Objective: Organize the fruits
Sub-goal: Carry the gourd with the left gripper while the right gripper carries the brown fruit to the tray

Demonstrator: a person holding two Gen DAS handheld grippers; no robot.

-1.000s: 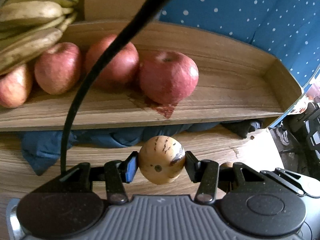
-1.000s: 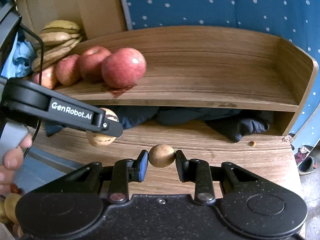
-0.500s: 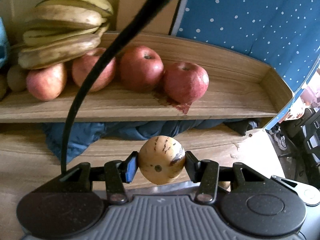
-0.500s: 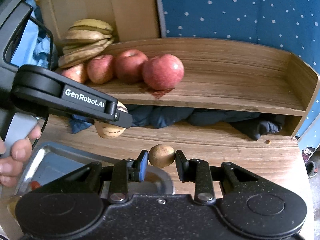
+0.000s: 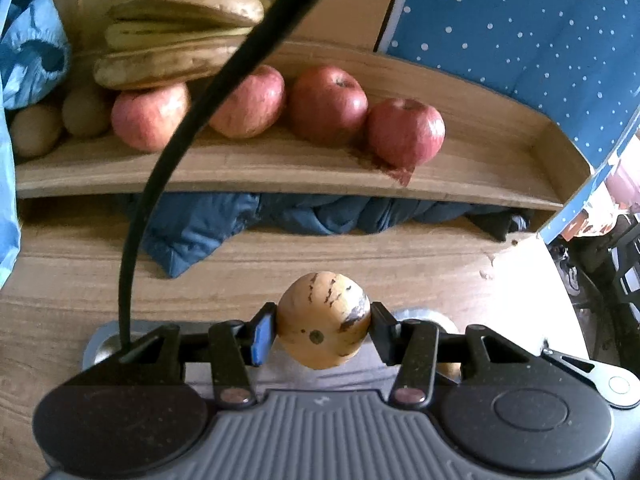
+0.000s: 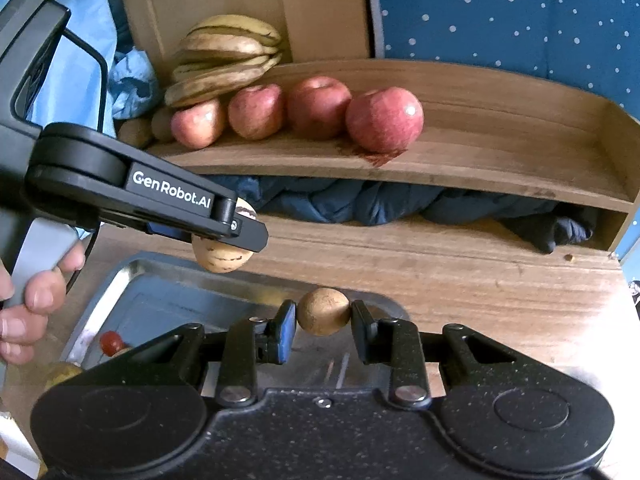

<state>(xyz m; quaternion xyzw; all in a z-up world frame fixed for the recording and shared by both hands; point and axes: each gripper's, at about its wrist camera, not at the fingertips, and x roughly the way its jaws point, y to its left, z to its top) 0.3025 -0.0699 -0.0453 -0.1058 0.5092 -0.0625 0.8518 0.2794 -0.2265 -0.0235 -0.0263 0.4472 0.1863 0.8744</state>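
Left gripper [image 5: 323, 330] is clamped on a pale yellow melon [image 5: 322, 319] with dark streaks, pads pressing both sides, jaws partway open around it. Right gripper [image 6: 324, 322] has its jaws nearly closed on a small brown fruit [image 6: 323, 311], could be a kiwi, hard to tell. From the right wrist view the left gripper sits off to the left and a bit ahead, with a hand [image 6: 28, 304] wrapped round its handle.

Straight under both grippers is a metal tray [image 6: 132, 276] on the wooden table [image 6: 480, 280]. In the tray, left of the right gripper, there's a little red fruit [image 6: 110, 342].

Ahead of both tools is a wooden shelf [image 5: 280, 168] with 4 red apples [image 5: 406, 130] in a row. Bananas [image 5: 184, 40] are stacked at the row's left end, resting on the leftmost apple, and 2 brownish round fruits [image 5: 60, 120] sit left of that. A dark blue cloth [image 5: 248, 220] is stuffed under the shelf, and behind it all is a blue dotted fabric [image 5: 520, 32].
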